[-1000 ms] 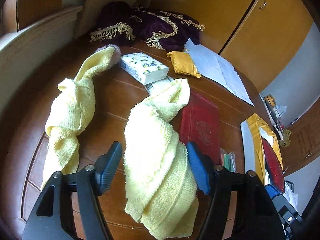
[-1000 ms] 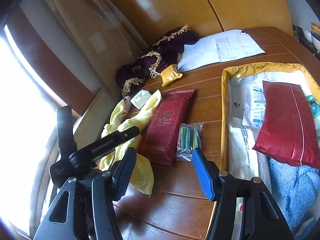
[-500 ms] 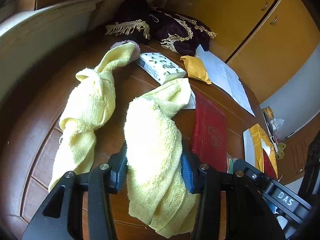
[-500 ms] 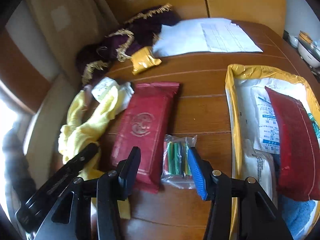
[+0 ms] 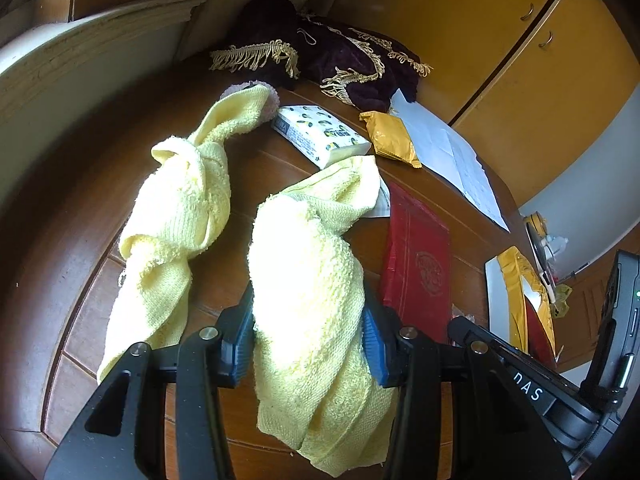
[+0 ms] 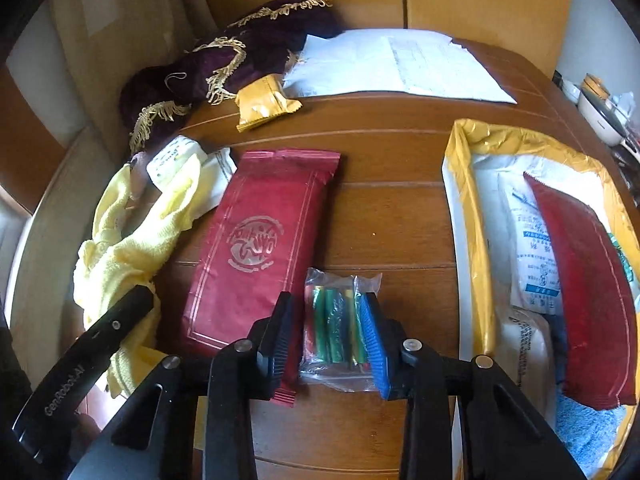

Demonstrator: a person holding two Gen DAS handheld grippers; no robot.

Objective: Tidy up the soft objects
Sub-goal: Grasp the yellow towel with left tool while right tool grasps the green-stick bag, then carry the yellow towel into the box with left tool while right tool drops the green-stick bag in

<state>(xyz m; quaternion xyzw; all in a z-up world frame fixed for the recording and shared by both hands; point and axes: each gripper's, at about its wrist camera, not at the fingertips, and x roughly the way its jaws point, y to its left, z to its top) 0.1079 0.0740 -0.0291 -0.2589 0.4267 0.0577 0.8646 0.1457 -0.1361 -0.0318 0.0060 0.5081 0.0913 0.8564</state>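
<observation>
Yellow terry towel [image 5: 308,300], bunched, clamped by left gripper [image 5: 308,340] fingers; right gripper [image 6: 330,336] fingers apart.

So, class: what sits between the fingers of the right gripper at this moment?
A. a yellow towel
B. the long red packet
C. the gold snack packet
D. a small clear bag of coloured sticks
D: in the right wrist view the right gripper has a finger on either side of the small clear bag, while the red packet lies just beside it.
</observation>
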